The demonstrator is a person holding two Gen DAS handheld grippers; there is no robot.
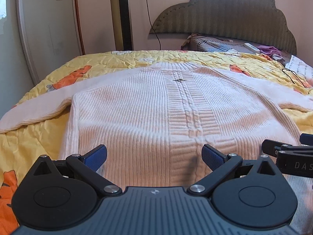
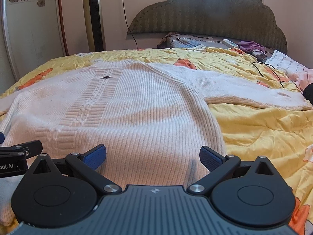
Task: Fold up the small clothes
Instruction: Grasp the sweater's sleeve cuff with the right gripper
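Observation:
A cream ribbed knit sweater (image 1: 137, 113) lies flat, front up, on the yellow bedspread (image 1: 29, 143), neck far from me and both sleeves spread out sideways. It also shows in the right wrist view (image 2: 137, 113). My left gripper (image 1: 154, 154) is open and empty, over the sweater's hem left of the cable panel. My right gripper (image 2: 152, 154) is open and empty, over the hem's right part near the side seam. The right gripper's tip shows at the left wrist view's right edge (image 1: 281, 150); the left gripper's body shows at the right wrist view's left edge (image 2: 19, 150).
The bedspread (image 2: 254, 129) has orange carrot prints and is wrinkled. A black cable (image 2: 270, 70) lies on it at the far right. A grey headboard (image 2: 205, 15), a gold tower fan (image 2: 93, 17), a remote (image 2: 230, 43) and purple cloth (image 2: 252, 46) are beyond.

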